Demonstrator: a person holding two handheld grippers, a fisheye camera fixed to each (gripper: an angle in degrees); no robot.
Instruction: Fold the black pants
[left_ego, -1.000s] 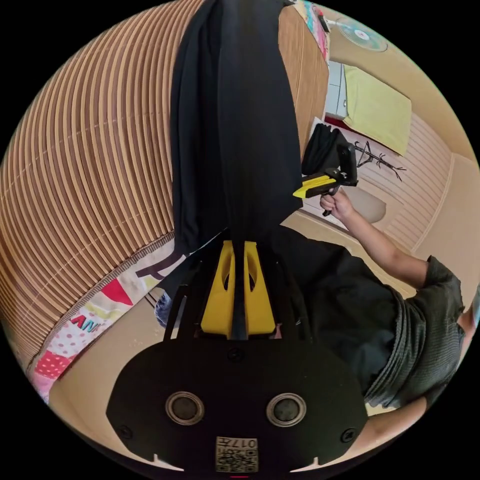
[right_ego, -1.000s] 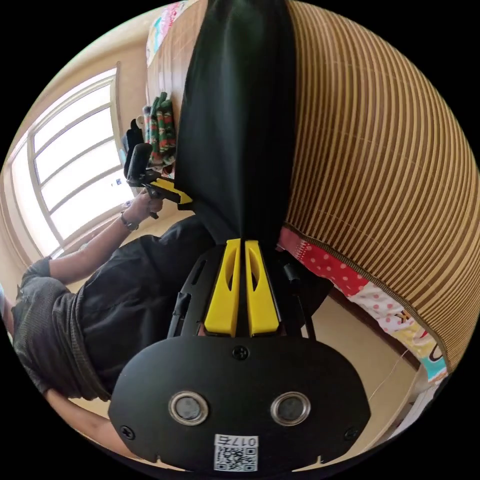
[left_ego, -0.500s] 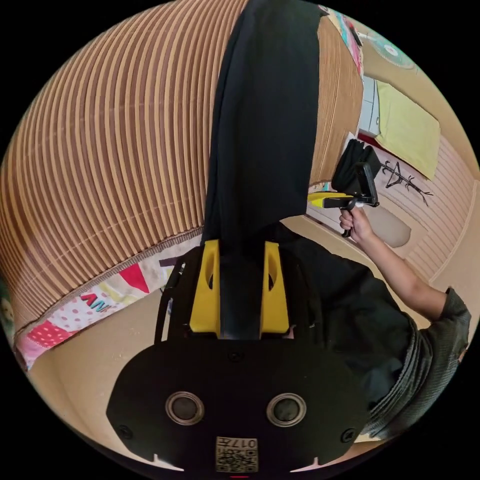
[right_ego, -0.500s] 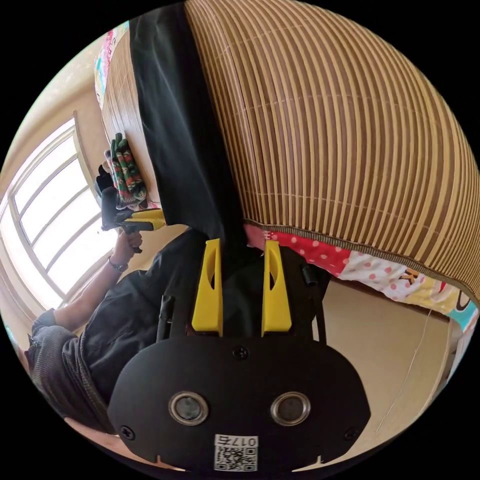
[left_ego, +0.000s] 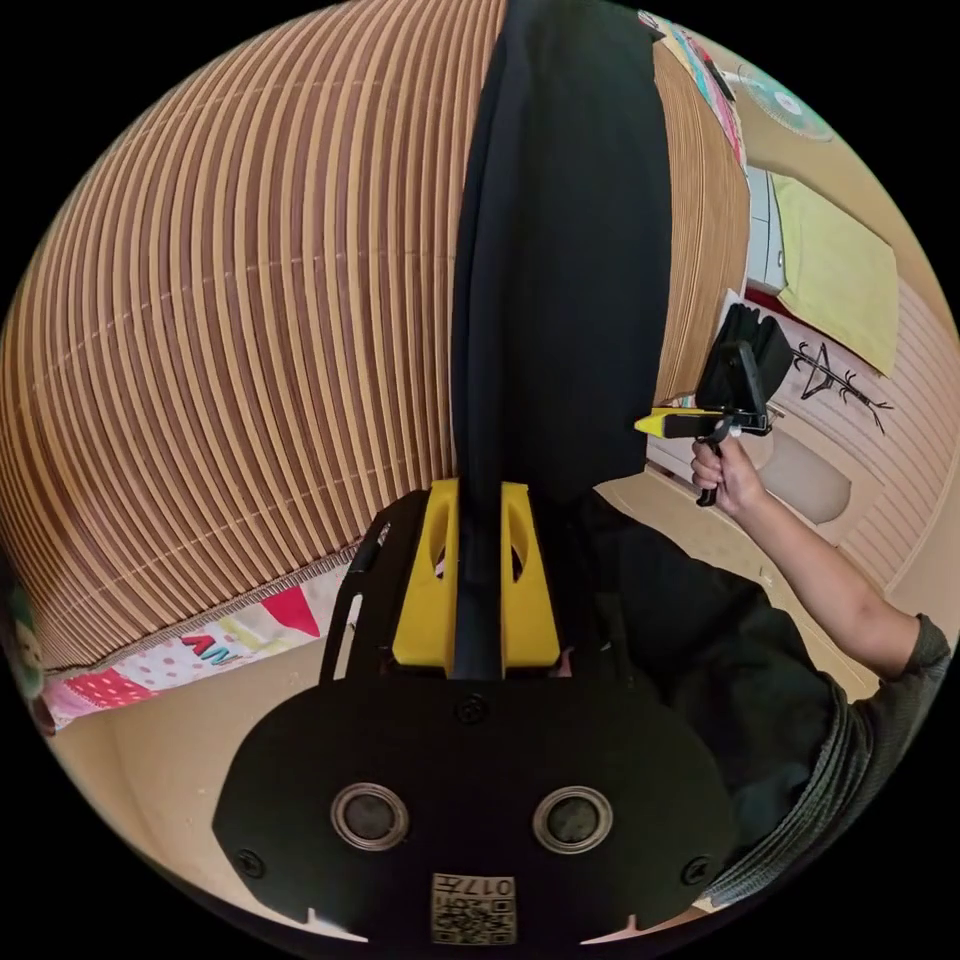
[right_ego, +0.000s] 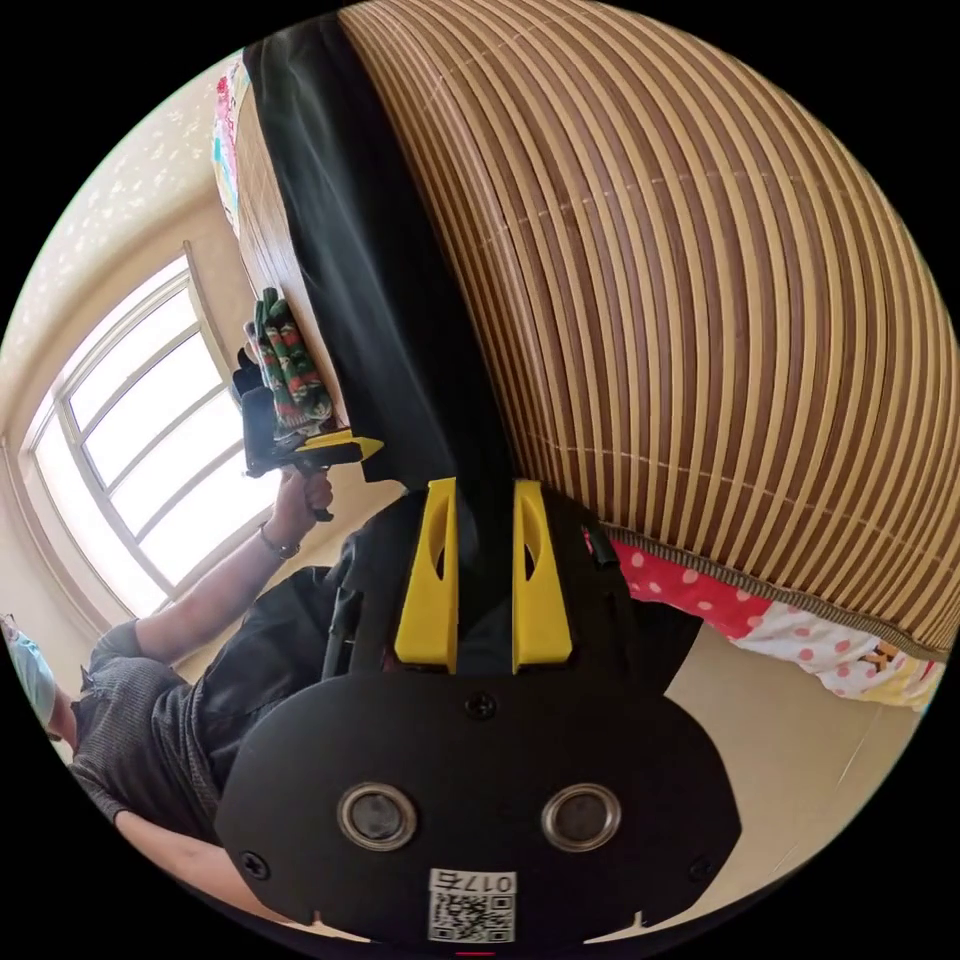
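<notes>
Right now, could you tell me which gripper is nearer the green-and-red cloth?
Left. The left gripper is right beside the cloth; the right gripper sits across the pants from it.

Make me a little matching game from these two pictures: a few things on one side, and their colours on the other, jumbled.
Things:
1. pants
2. bamboo mat
3. folded cloth by the wall
4. dotted bedsheet

Colours:
A. red with white spots
B. pale yellow-green
C. black
D. brown and tan stripes

Pairs: 1-C, 2-D, 3-B, 4-A
</notes>
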